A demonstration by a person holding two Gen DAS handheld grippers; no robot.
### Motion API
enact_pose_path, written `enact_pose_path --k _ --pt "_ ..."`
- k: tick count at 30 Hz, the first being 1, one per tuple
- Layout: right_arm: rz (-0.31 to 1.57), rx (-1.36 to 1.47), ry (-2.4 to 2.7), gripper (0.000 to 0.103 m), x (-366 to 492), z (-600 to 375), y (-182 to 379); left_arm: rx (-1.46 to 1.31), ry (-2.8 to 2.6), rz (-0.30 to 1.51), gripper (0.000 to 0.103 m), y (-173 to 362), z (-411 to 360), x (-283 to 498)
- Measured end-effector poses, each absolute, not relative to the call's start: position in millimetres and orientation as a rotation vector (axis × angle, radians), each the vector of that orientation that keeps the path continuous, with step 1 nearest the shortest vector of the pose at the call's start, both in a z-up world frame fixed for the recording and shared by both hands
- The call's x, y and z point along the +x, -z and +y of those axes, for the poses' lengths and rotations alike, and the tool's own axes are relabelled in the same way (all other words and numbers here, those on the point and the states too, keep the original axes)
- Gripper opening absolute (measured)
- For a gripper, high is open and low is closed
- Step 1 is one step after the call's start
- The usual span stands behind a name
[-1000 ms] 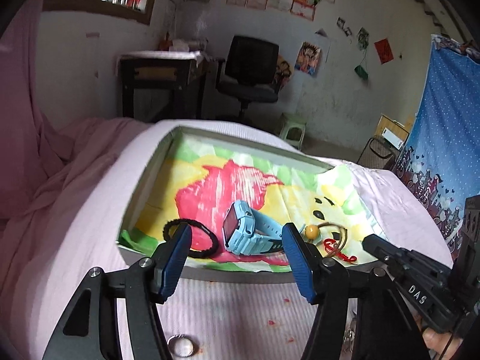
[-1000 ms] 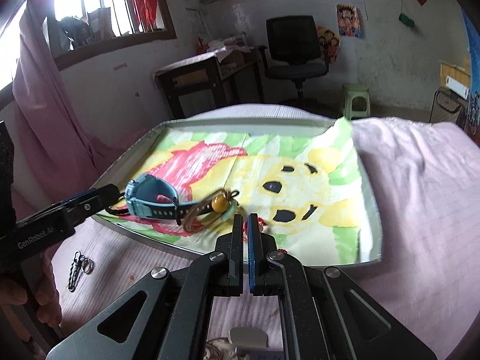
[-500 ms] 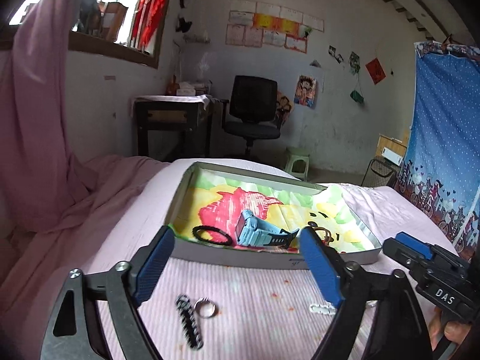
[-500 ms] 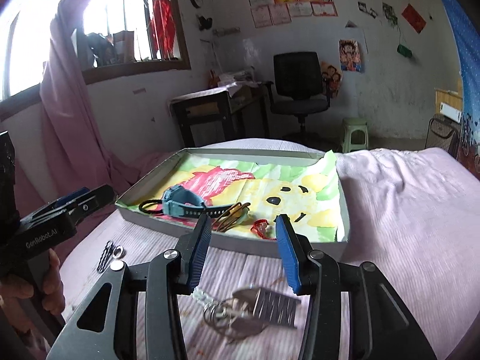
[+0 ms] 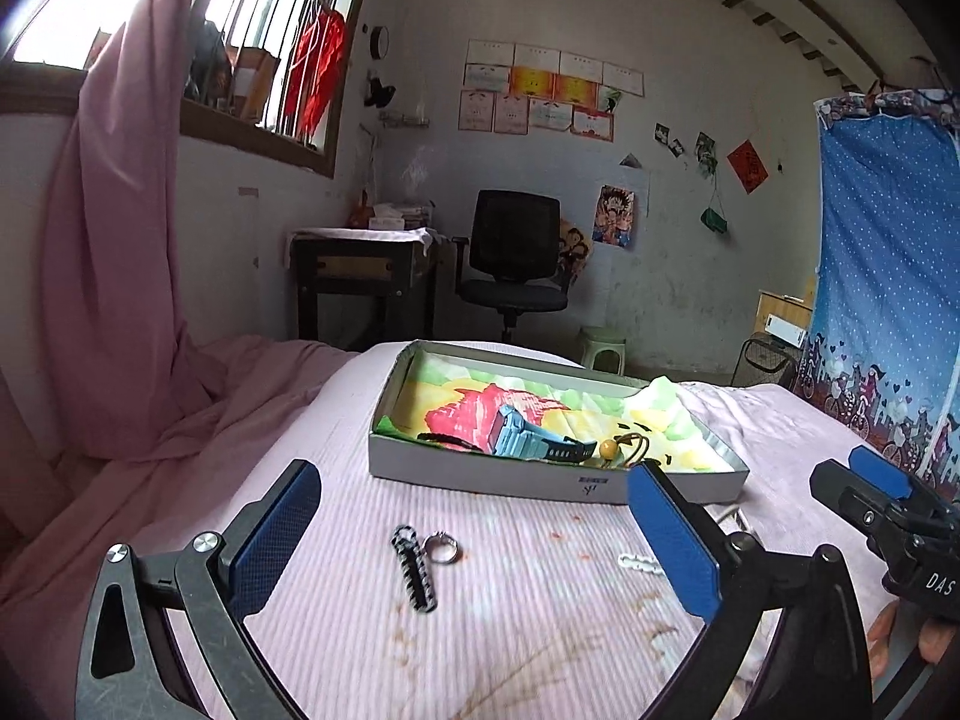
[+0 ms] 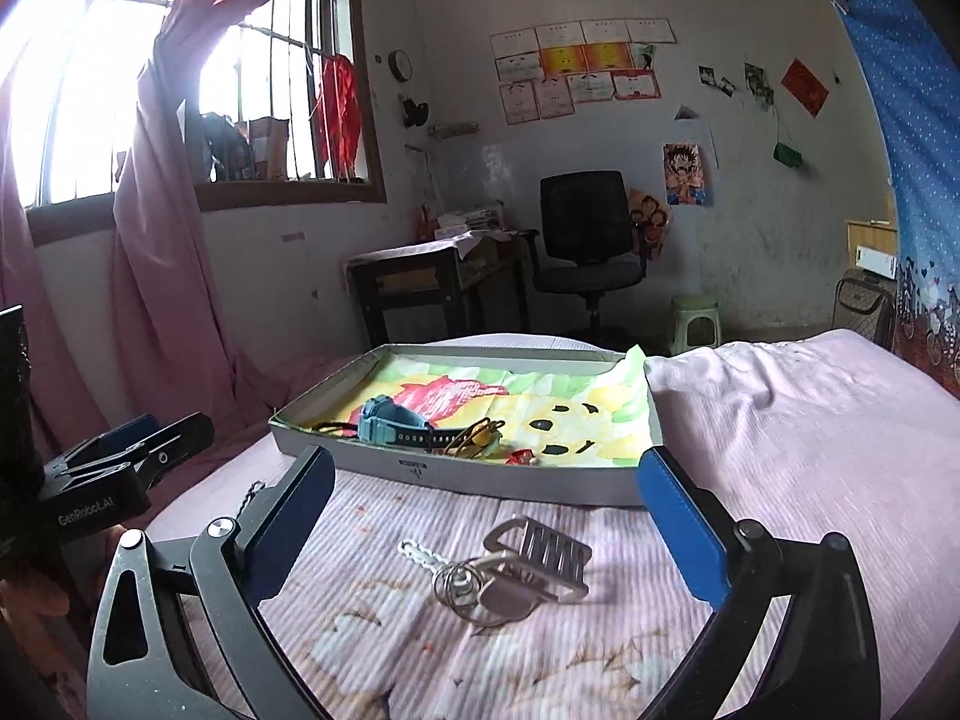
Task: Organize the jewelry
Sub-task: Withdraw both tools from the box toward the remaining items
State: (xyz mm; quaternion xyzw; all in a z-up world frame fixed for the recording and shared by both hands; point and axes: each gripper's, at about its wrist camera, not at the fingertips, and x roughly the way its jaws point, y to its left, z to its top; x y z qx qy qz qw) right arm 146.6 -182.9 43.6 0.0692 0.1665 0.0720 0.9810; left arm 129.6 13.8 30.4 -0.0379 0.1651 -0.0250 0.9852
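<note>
A shallow grey box (image 5: 480, 483) lined with a bright drawing lies on the pink bed; it also shows in the right wrist view (image 6: 510, 483). In it lie a blue watch (image 5: 528, 438), a black hair band (image 5: 447, 439), a bead cord (image 5: 624, 447) and a red piece (image 6: 521, 456). My left gripper (image 5: 474, 546) is open, held back above a black clip (image 5: 414, 567) and a silver ring (image 5: 443, 546). My right gripper (image 6: 486, 516) is open above a metal watch (image 6: 528, 561), key rings (image 6: 459, 585) and a white clip (image 6: 420, 553).
The pink bedcover (image 5: 528, 648) has small red stains. A pink curtain (image 5: 108, 276) hangs at the left. A desk (image 5: 366, 276), an office chair (image 5: 516, 264) and a green stool (image 5: 603, 348) stand beyond the bed. A blue curtain (image 5: 888, 300) hangs at the right.
Both grippers have pulled back from the box and risen. The right gripper has opened from shut, and the red piece now lies in the box. The left gripper stays open.
</note>
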Motion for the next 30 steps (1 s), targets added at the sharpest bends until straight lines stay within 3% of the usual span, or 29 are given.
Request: enact_pose_path --k 9,30 --pt "0.363 0.092 -0.138 0.101 128 -179 -36 -0.051 0.044 0.339 0.103 -21 20 112" --pt "0.617 0.092 -0.198 0.101 157 -168 2 -0.066 0.051 0.612 0.103 19 34 145"
